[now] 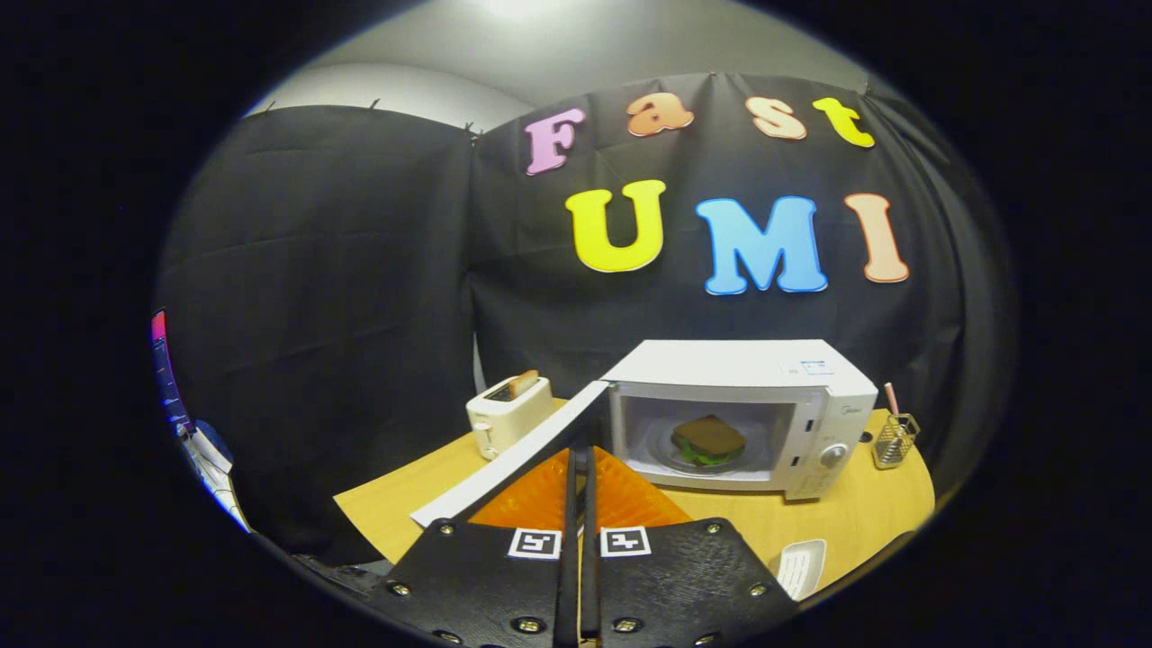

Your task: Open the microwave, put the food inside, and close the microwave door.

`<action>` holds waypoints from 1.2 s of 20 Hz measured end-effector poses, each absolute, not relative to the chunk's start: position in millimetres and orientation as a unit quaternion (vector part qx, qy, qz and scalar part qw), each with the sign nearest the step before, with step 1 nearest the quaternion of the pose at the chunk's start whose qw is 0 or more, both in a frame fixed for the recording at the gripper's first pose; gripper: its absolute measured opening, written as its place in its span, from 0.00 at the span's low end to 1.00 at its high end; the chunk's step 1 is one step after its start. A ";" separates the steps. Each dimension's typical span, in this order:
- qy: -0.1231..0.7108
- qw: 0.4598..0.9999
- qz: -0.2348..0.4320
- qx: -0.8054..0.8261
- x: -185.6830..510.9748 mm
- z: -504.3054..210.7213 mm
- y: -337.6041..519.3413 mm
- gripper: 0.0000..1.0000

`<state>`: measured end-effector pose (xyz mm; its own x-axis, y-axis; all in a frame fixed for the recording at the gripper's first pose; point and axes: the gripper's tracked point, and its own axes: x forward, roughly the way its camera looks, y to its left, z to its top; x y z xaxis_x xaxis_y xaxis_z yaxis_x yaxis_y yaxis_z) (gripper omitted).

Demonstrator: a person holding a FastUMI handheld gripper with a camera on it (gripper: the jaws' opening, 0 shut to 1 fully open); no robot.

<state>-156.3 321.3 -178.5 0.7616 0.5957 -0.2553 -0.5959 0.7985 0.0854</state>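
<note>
Sandwich (708,439) inside open microwave (747,409); toast in toaster (508,416); fingers (570,490) closed, empty.

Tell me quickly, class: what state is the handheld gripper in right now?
Gripper: shut, fingers pressed together with nothing between them, tips near the edge of the white microwave's open door.

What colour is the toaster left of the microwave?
Cream-white toaster, seen in the gripper view.

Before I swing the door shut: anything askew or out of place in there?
Nothing stands out. The sandwich sits flat on the plate inside the microwave; the door hangs open, the closed gripper beside it.
</note>
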 end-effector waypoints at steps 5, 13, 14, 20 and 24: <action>0.141 0.906 0.399 0.010 -202.7 -189.6 397.7 0.02; 0.169 0.884 0.435 0.002 -235.9 -239.2 446.8 0.02; 0.173 0.882 0.439 -0.001 -237.1 -244.6 451.5 0.02; 0.191 0.886 0.421 -0.020 -233.6 -270.7 434.2 0.01; 0.182 0.895 0.406 -0.032 -228.1 -270.2 405.8 0.01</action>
<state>-228.1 405.8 -270.2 0.6042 0.7147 -0.3522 -0.7379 0.6688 0.0912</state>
